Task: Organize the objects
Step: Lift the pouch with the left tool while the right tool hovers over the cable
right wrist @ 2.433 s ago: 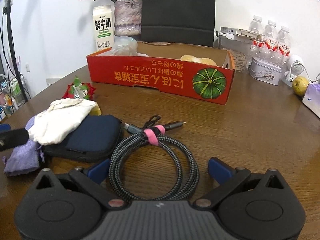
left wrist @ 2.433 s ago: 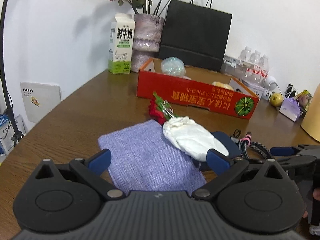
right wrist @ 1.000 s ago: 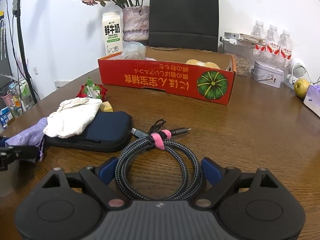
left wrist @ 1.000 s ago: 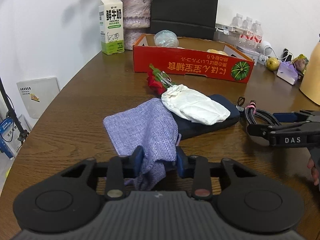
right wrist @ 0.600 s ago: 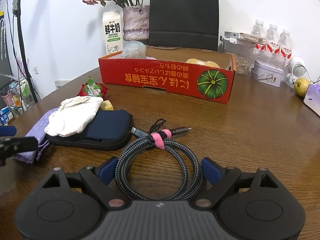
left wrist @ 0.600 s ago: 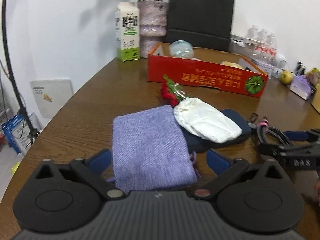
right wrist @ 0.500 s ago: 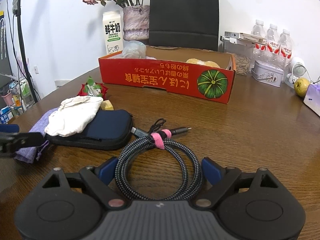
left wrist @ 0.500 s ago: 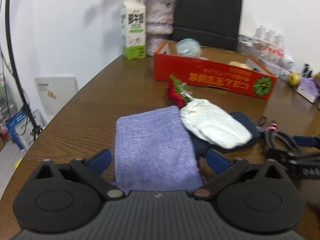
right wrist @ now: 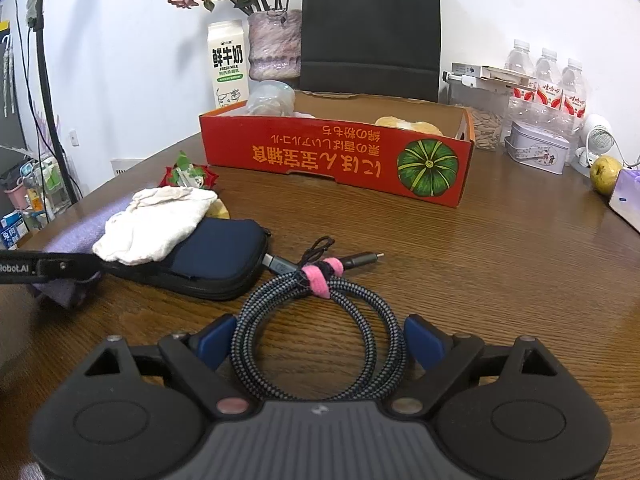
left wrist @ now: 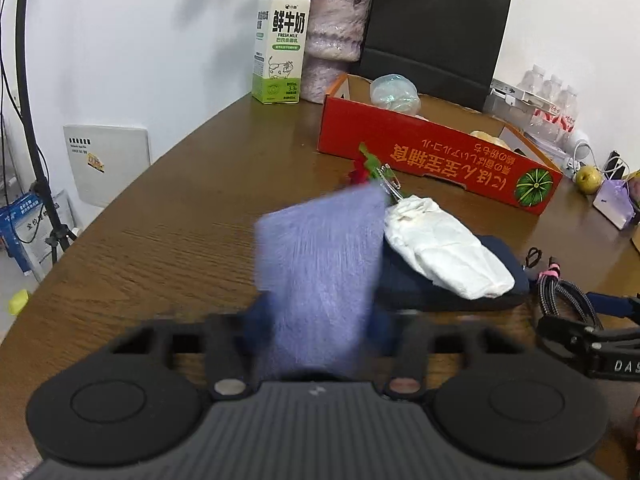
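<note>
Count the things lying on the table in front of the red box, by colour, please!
Purple: 1, cloth
White: 1, cloth
Dark blue: 1, pouch
Red: 1, flower
Yellow: 1, small piece, partly hidden
Grey-black: 1, coiled cable
Total: 6

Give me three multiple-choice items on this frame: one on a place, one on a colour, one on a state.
1. Where does the white cloth lie?
A. on the navy pouch
B. inside the red box
C. under the milk carton

2. What colour is the strap around the coiled cable?
A. green
B. pink
C. yellow

3. What is the left gripper doing?
A. wide open over bare table
B. clamped on the cable
C. closed on the purple cloth

Answers: 1 A, the cloth drapes over the pouch's top. 2 B, a pink band binds the coil. 3 C, its jaws have just been closing and pinch the purple fabric between them.
</note>
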`<state>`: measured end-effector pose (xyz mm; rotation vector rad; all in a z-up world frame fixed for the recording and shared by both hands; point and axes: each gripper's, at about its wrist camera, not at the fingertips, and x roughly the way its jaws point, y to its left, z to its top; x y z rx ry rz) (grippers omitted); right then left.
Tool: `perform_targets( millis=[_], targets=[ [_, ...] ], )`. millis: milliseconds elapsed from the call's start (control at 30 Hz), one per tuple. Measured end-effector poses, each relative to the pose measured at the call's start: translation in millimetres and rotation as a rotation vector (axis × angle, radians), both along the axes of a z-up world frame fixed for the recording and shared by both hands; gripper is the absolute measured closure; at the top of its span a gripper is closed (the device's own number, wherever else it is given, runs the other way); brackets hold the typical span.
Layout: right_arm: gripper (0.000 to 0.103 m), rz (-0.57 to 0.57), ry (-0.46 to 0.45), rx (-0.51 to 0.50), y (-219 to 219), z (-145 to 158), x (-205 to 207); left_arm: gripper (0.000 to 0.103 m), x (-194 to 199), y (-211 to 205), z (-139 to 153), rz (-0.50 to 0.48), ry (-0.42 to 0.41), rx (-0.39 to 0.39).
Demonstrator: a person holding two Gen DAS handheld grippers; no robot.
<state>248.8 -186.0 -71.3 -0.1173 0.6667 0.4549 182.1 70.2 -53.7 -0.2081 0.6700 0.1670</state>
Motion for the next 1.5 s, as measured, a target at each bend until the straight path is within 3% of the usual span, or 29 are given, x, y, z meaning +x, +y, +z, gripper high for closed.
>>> perform_targets(
  millis=[33, 133, 533, 1267, 1500],
  targets=[
    [0.012, 0.0, 0.0, 0.0, 0.2, -0.1, -0.1, 0.081, -2.0, 2.0, 0.2, -0.002, 0.002, -0.009],
    [0.012, 0.0, 0.0, 0.0, 0.2, -0.1, -0.1, 0.083, -10.8, 3.4, 3.0, -0.002, 0.002, 0.027],
    [0.013, 0.001, -0.003, -0.019, 2.7, -1.3, -0.1, 0.083, -21.8, 2.9, 12.9, 0.0, -0.026, 0.036],
    [0.016, -0.027, -0.076, 0.064, -13.6, 19.8, -13.3, 0.082, -29.2, -6.8, 35.5, -0.026, -0.092, 0.022],
    [0.016, -0.016, -0.059, 0.051, -11.6, 18.2, -16.4, 0.082, -29.5, -15.2, 38.5, -0.049, -0.098, 0.018]
  ],
)
